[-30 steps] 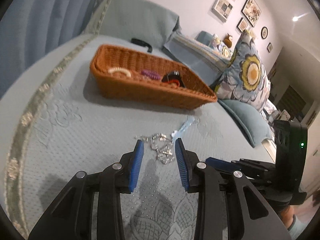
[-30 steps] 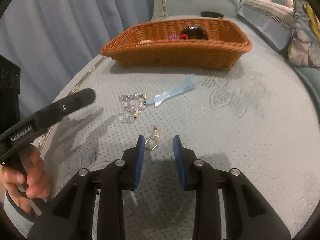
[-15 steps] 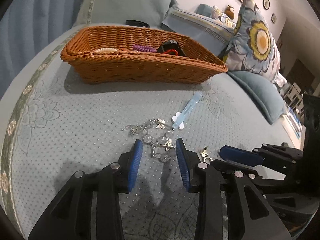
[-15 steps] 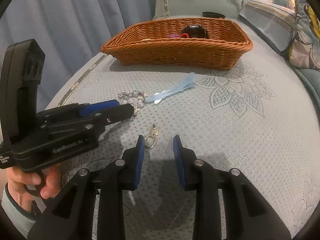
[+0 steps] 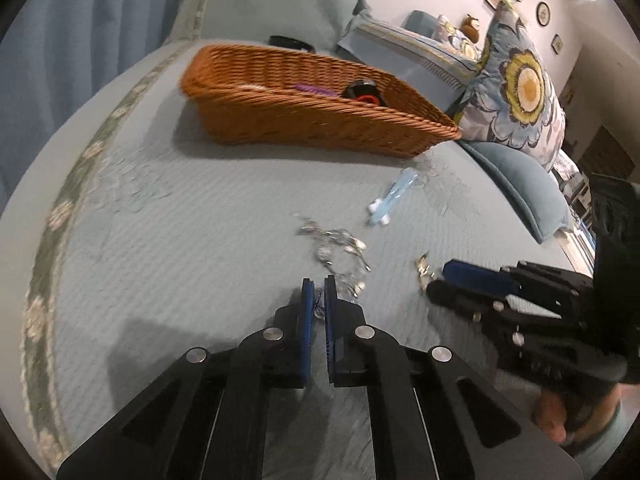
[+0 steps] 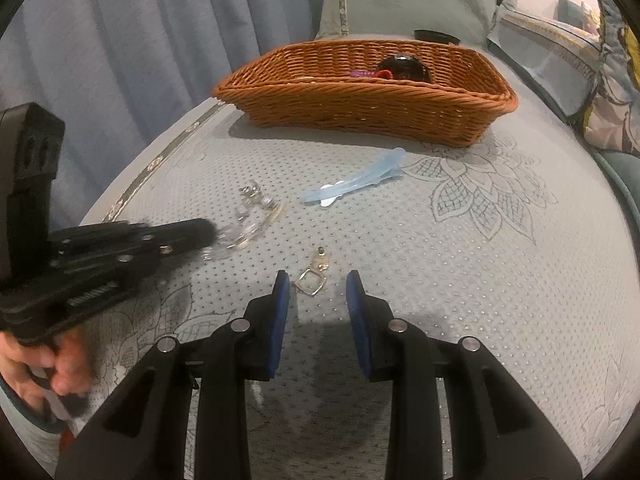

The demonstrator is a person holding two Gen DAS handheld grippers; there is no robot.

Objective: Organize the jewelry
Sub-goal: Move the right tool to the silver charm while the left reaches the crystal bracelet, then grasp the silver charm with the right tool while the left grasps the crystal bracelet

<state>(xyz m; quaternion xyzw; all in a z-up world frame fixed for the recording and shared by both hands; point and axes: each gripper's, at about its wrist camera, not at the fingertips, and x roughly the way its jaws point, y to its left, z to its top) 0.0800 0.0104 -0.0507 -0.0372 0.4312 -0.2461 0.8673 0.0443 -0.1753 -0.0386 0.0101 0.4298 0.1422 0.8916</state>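
Note:
A crystal bead bracelet (image 5: 340, 248) lies in a loose heap on the blue-grey bedspread. My left gripper (image 5: 319, 284) has its blue pads closing to shut on the bracelet's near end, with a bit of chain pinched between them. In the right wrist view that left gripper (image 6: 208, 232) reaches in from the left onto the bracelet (image 6: 248, 228). A small gold earring (image 6: 312, 280) rests between the tips of my right gripper (image 6: 317, 278), which stands open and does not touch it. A pale blue hair clip (image 6: 352, 186) lies farther out. Behind it sits the wicker basket (image 6: 360, 104).
The basket holds a black round piece (image 5: 362, 90), a purple coil and a red band. A floral cushion (image 5: 520, 92) and blue pillows line the right side. A black band (image 5: 290, 42) lies behind the basket. Curtains (image 6: 120, 40) hang at the left.
My left gripper sank onto the bracelet and its jaws closed on the near end. The bracelet's heap has been drawn out. The right gripper has stayed put, still open over the earring.

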